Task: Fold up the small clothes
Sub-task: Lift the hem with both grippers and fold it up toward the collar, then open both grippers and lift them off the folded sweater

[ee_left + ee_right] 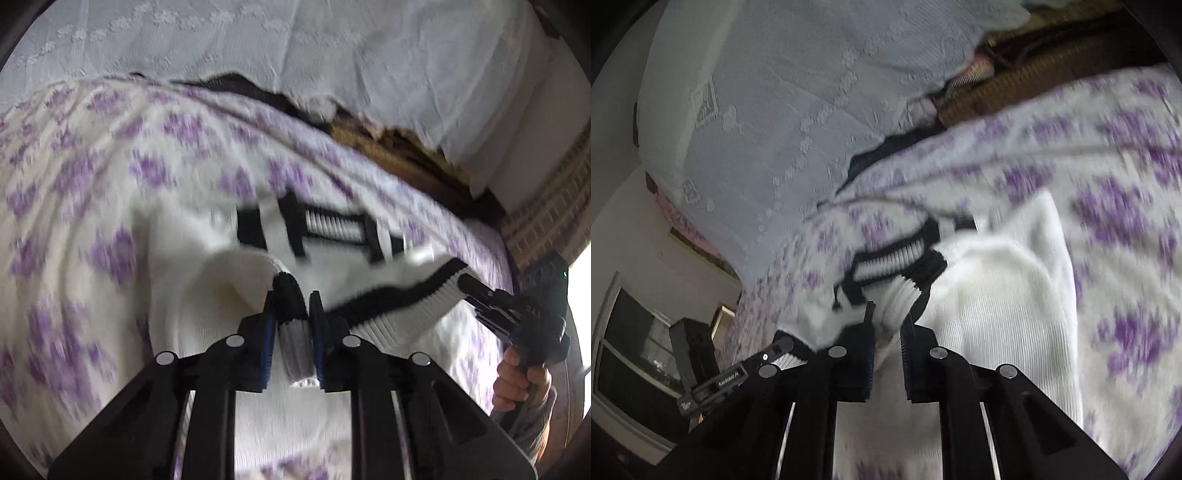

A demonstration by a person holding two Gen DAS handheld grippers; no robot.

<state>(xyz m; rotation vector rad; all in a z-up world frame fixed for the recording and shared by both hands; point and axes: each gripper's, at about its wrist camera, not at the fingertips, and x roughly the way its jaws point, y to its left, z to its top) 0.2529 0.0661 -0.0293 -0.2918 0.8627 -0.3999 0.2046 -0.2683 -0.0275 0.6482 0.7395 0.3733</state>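
A small white knit garment (207, 280) with a black-and-white ribbed hem (399, 314) lies partly raised off a bed. In the left wrist view my left gripper (291, 310) is shut on one end of that hem, with black trim and ribbing pinched between the pads. At the right, my right gripper (466, 284), held by a hand (521, 380), clamps the hem's other end, so the band stretches between the two. The right wrist view shows the right gripper (888, 314) shut on white ribbing of the garment (997, 302). The left gripper (783, 345) is at the lower left there.
The bed has a white cover with purple flowers (74, 184) (1126, 206). A white lace cloth (332, 55) (775, 110) hangs behind it, with brown wicker (388, 144) (1015, 85) showing at the bed's far edge. A window (635, 354) is at the lower left.
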